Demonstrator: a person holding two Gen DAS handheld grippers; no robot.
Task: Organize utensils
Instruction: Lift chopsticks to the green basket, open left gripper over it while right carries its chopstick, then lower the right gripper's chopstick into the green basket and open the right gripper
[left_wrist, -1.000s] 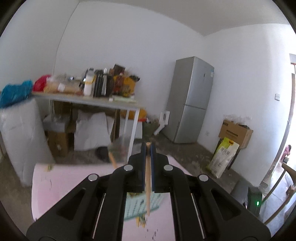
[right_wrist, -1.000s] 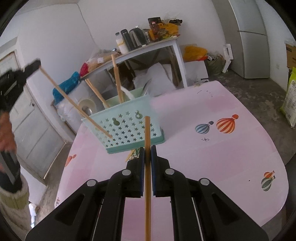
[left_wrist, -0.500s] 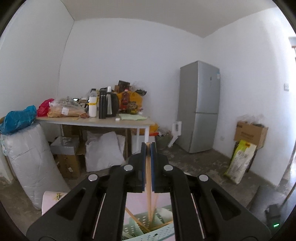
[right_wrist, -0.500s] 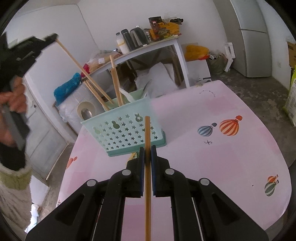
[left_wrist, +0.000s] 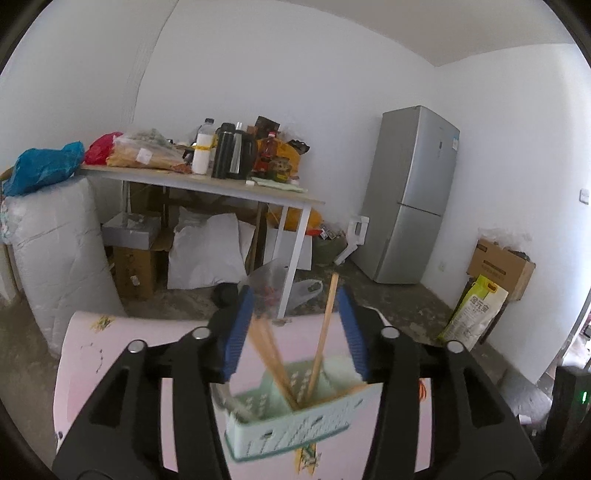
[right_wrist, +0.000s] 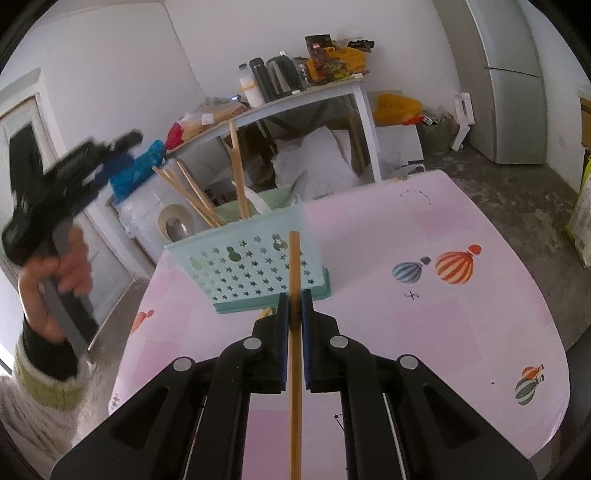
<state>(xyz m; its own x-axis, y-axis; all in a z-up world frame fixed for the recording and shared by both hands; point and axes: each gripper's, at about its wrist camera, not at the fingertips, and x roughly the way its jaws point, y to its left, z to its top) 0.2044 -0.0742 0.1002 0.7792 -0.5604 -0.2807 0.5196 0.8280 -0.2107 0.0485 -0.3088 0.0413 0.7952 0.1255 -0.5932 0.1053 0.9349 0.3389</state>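
A mint-green star-punched basket (right_wrist: 251, 266) stands on the pink table (right_wrist: 424, 332) and holds several wooden chopsticks (right_wrist: 236, 173) and a white spoon. In the left wrist view the left gripper (left_wrist: 295, 314) hovers just above the basket (left_wrist: 295, 424). Its jaws are opening, and a chopstick (left_wrist: 323, 332) leans free between them, its lower end in the basket. The right wrist view catches the same gripper (right_wrist: 127, 142) blurred at the left, held in a hand. My right gripper (right_wrist: 294, 306) is shut on one chopstick (right_wrist: 294, 266) just in front of the basket.
Behind the pink table stands a side table (left_wrist: 221, 184) loaded with bottles, a kettle and bags. A grey fridge (left_wrist: 413, 192) is at the right wall, with cardboard boxes and a sack (left_wrist: 472, 310) beside it. White bundles (left_wrist: 55, 251) line the left.
The left gripper's jaws have parted and let go of the chopstick, which now leans in the basket. That gripper came down over the basket. The right gripper has kept still.
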